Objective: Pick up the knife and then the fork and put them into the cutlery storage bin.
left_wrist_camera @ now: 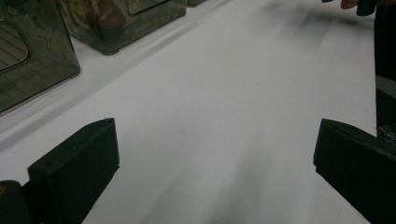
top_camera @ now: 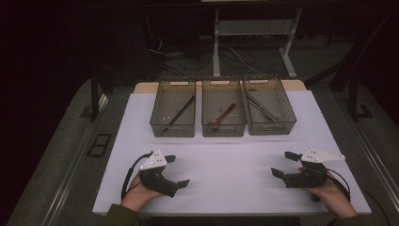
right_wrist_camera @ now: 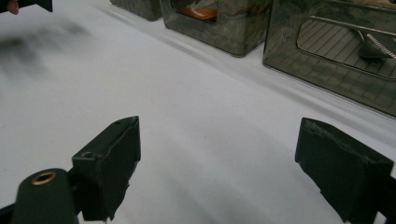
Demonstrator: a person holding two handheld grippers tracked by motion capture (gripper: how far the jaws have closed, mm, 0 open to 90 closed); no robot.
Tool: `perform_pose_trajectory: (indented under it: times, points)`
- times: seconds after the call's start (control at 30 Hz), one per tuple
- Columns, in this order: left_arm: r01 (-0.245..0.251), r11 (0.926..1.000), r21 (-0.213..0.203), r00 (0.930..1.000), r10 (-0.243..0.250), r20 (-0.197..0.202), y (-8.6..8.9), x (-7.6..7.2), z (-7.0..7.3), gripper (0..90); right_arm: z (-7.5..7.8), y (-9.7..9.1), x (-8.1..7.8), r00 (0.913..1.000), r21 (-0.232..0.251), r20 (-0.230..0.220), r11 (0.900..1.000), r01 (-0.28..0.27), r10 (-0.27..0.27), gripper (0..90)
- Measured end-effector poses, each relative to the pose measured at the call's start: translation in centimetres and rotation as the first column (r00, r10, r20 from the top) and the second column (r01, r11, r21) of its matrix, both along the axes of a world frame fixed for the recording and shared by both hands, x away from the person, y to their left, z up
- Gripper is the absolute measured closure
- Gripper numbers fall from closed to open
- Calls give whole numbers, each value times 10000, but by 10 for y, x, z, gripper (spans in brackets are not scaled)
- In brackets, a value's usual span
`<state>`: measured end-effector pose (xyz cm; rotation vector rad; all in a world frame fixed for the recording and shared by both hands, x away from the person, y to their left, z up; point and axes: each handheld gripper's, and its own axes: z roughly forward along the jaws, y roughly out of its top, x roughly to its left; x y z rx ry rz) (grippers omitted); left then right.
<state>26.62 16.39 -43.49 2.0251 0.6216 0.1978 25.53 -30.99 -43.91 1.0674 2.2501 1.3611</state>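
You had both grippers low over the white table (top_camera: 226, 165), near its front edge, nothing between the jaws of either. The left gripper (top_camera: 179, 170) sat at the front left, jaws spread wide, aimed across the table toward the right. In the left gripper view its two black jaws stood far apart with bare table between them. The right gripper (top_camera: 285, 164) mirrored it at the front right, jaws also wide apart, aimed left toward the middle. The right gripper view showed the same: bare white surface in the gap, no pad touching anything.

Nearest things were three smoked clear bins in a row at the back of the table, well apart from both grippers. The left bin (top_camera: 172, 109) held a long dark stick lying diagonally. The middle bin (top_camera: 223, 110) held a reddish spoon (top_camera: 224, 115) (looked like a spoon, too small to be sure). The right bin (top_camera: 269, 107) held metal tongs (top_camera: 261, 107) lying lengthwise.

The stretch of table between grippers and bins was bare, so only the bin walls stood in the way of the contents. A wooden edge showed behind the bins. Off the table, a desk frame (top_camera: 254, 37) and loose cables stood on the dark floor at the back.
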Motion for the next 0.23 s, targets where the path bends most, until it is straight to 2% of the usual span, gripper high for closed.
perform_pose_trajectory:
  times: [0.23]
  points:
    - [-28,10000,31,10000,28,2,1,0,0,0,0,0,1,10000,-5,-15,10000,-71,71,134]
